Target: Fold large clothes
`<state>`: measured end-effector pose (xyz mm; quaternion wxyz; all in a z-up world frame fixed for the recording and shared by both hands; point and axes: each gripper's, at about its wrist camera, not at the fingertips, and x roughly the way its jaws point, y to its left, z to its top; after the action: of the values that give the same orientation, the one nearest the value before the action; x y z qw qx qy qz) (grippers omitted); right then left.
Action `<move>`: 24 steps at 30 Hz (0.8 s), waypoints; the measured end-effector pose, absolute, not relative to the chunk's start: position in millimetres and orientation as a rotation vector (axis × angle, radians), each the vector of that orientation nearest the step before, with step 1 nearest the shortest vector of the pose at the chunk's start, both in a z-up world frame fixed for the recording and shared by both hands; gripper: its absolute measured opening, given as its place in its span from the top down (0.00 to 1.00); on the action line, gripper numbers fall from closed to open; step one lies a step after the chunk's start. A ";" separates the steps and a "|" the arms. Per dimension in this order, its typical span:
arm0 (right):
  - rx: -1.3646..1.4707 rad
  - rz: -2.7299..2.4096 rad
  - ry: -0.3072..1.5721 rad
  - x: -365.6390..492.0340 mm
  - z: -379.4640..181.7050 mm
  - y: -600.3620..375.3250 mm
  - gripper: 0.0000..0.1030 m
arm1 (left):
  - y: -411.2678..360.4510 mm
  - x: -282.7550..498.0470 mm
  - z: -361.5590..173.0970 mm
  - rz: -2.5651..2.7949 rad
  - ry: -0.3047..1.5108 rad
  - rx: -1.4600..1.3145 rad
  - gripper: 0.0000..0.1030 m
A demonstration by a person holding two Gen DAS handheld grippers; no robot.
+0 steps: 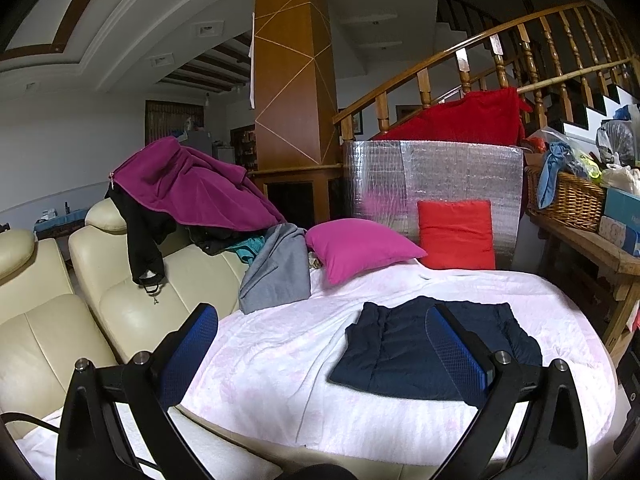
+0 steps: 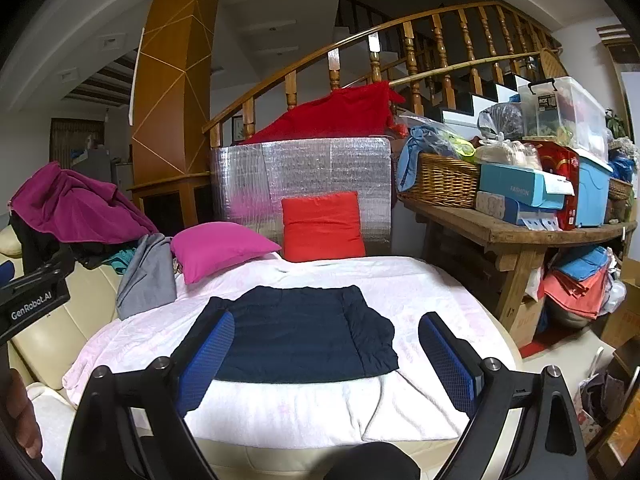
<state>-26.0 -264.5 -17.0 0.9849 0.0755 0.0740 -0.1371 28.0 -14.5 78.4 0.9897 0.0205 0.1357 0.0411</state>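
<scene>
Clutter around the sofa
Pink pillow point(image 2: 220, 246) beside red cushion point(image 2: 322, 226); wicker basket point(image 2: 440, 180) and boxes point(image 2: 520, 196) on wooden bench point(image 2: 520, 236).

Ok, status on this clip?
Left gripper open, empty. Right gripper open, empty. Navy garment folded flat on pink blanket. Nothing blocking.

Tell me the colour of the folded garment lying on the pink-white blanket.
Dark navy blue, plain: the folded garment shows best in the right wrist view.
</scene>
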 end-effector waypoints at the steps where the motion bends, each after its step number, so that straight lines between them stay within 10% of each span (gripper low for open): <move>1: 0.152 -0.277 0.148 -26.3 -17.0 -264.7 0.07 | -15.0 28.0 78.6 0.082 0.272 0.042 0.00; 24: 0.144 -0.276 0.134 -30.9 -11.4 -271.0 0.07 | -25.3 23.4 84.3 0.068 0.257 0.055 0.00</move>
<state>-30.9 -271.0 -11.4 0.9857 0.0715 0.0667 -0.1374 23.4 -25.3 84.3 0.9908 0.0275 0.1279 0.0337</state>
